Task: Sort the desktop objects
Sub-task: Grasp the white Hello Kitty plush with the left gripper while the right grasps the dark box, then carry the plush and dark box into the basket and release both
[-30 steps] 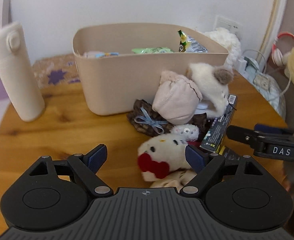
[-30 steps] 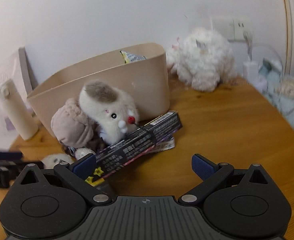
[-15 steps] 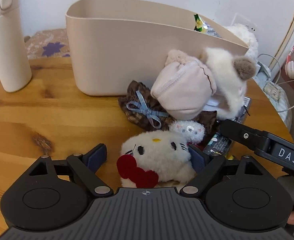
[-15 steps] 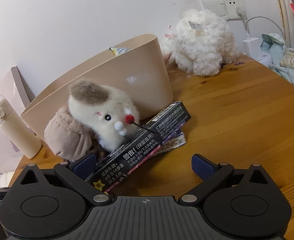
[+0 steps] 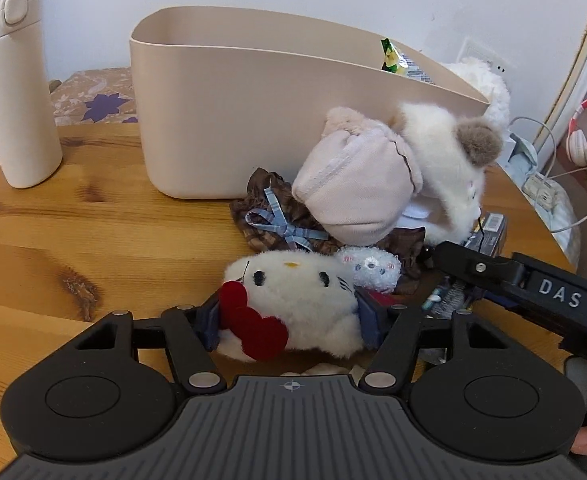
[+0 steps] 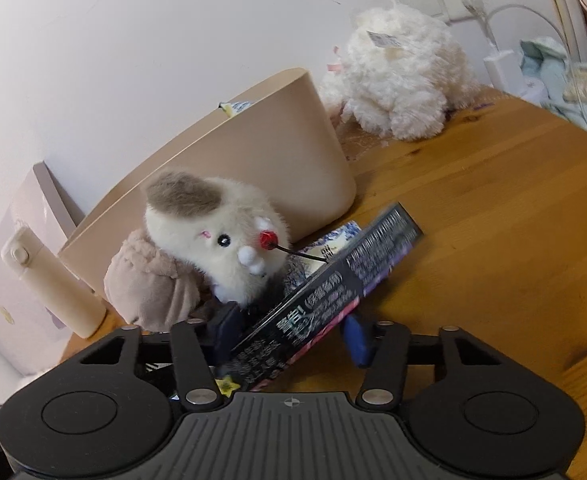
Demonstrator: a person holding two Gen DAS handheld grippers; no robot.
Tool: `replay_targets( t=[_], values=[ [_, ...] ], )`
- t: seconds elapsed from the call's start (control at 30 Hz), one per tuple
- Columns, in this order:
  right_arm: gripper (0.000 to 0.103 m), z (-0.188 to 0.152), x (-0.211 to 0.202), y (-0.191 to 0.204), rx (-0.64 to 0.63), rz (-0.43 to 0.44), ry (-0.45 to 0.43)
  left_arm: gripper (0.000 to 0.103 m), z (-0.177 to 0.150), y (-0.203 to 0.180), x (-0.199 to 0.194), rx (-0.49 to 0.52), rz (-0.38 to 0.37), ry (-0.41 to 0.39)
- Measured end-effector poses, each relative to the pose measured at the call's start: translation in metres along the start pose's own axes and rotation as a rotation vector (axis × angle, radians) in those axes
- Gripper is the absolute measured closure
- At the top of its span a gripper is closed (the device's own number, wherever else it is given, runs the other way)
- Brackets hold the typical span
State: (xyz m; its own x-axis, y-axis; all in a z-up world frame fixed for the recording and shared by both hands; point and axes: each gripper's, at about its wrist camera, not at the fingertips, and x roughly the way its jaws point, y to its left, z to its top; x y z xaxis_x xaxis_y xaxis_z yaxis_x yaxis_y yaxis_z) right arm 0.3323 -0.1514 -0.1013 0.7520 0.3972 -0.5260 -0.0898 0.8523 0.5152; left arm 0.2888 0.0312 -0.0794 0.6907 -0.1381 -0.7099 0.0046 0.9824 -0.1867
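A cream bottle (image 5: 11, 80) stands left of the beige bin (image 5: 253, 112) on the wooden tabletop (image 5: 93, 240). In front of the bin lies a pile: a brown bow pouch (image 5: 269, 216), a pink plush hat (image 5: 353, 188) and a white hamster toy (image 6: 217, 236). Nearer than the bin, the left hand-held gripper (image 5: 289, 318) is closing, its 2 pads pressed against the sides of a white cat plush (image 5: 293, 300) with a red bow. Right of the bin's front, the right hand-held gripper (image 6: 293, 334) is closing on a tilted black box (image 6: 325, 292), pads touching both sides. A fluffy white toy (image 6: 401, 68) sits right of the bin.
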Motion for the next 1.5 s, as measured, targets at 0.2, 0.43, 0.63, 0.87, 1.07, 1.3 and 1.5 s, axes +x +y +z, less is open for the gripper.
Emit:
replay_targets(
  t=[0.2,0.43,0.63,0.87,1.07,1.3,1.5],
  values=[
    [0.077,-0.002,-0.015,-0.004,-0.007,-0.002,-0.016,0.042,-0.004,0.002,-0.005,-0.010,-0.001,-0.003],
    [0.082,-0.005,-0.028,-0.006,-0.008,0.007,-0.028,0.043,-0.009,0.002,-0.016,-0.006,0.013,-0.016],
    [0.082,-0.004,-0.041,-0.004,-0.001,0.022,-0.054,0.043,-0.007,0.005,-0.030,-0.010,0.012,-0.040],
    [0.082,0.003,-0.069,-0.001,-0.010,0.034,-0.116,0.043,-0.006,0.005,-0.054,0.007,0.012,-0.083],
    [0.082,0.013,-0.085,0.001,-0.029,0.026,-0.154,0.043,-0.003,0.009,-0.074,0.001,0.015,-0.124],
    [0.082,0.028,-0.091,0.010,-0.043,0.038,-0.185,0.043,0.012,0.017,-0.092,-0.002,0.053,-0.194],
    [0.082,0.047,-0.091,0.025,-0.081,0.056,-0.219,0.043,0.040,0.022,-0.104,-0.018,0.064,-0.262]
  ],
)
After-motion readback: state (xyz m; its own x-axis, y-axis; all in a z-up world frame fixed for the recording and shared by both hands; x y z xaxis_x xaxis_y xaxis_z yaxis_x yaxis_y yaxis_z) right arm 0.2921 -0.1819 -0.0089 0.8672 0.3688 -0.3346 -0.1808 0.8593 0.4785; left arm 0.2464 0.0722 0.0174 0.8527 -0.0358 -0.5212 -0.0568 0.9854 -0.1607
